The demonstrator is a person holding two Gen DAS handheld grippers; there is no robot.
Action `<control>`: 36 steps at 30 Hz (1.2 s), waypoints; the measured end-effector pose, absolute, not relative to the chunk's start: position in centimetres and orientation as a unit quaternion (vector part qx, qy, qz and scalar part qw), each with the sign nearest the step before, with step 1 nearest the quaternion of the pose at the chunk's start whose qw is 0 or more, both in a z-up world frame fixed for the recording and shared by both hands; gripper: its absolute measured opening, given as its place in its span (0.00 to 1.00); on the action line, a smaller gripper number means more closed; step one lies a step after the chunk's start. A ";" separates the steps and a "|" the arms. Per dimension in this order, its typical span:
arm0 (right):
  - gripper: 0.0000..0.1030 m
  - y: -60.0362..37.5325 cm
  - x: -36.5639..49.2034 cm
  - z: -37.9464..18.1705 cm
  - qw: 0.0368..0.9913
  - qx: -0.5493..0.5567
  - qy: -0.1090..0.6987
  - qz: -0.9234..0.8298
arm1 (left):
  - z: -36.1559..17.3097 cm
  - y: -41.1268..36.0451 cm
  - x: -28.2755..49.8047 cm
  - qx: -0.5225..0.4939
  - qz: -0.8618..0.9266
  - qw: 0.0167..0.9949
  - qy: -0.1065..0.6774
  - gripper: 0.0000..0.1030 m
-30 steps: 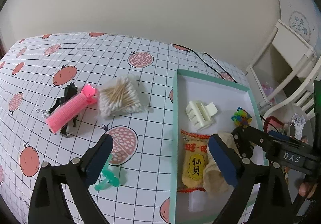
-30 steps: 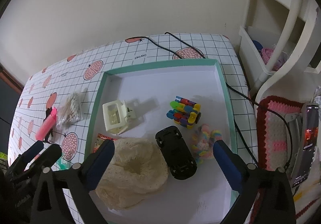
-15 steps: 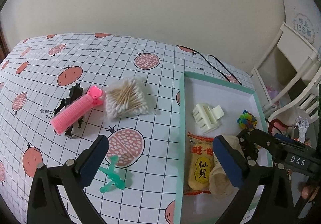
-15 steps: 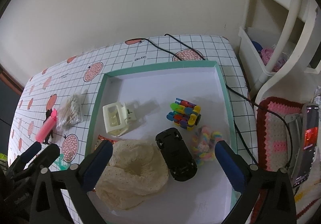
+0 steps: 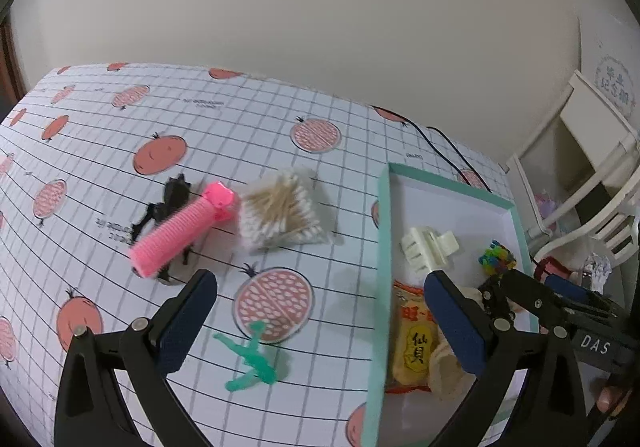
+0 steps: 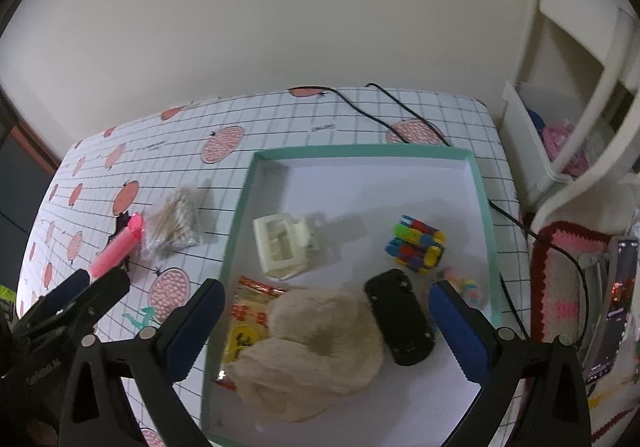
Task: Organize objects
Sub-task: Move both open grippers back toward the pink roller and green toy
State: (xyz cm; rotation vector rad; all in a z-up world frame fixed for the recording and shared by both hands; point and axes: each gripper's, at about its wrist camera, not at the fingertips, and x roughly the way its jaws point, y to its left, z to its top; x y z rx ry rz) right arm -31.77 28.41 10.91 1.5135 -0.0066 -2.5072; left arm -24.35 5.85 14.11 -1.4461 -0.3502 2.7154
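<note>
Pomegranate-print tablecloth (image 5: 248, 135) carries a teal tray (image 6: 240, 207) at three o'clock; green figure (image 5: 252, 357), pink roller (image 5: 180, 231) and swabs (image 5: 280, 213) lie outside it. Left gripper (image 5: 320, 323) and right gripper (image 6: 326, 327) gape, holding nothing.

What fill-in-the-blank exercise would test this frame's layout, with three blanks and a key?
1. The cream hair claw clip lies inside the teal-rimmed ____.
2. The pink hair roller lies on top of a ____ toy figure.
3. The bag of cotton swabs lies to the ____ of the pink hair roller in the left wrist view.

Missing words: tray; black; right
</note>
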 end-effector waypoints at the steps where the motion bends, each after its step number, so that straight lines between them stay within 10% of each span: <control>1: 1.00 27.9 -31.8 11.0 0.109 0.513 -0.001 -0.851 | 14.2 5.6 -24.3 -0.465 0.878 0.020 -0.112 1.00; 36: 1.00 13.6 -29.8 7.4 0.193 0.543 0.079 -0.813 | 10.7 -7.9 -25.5 -0.508 0.844 -0.039 -0.168 1.00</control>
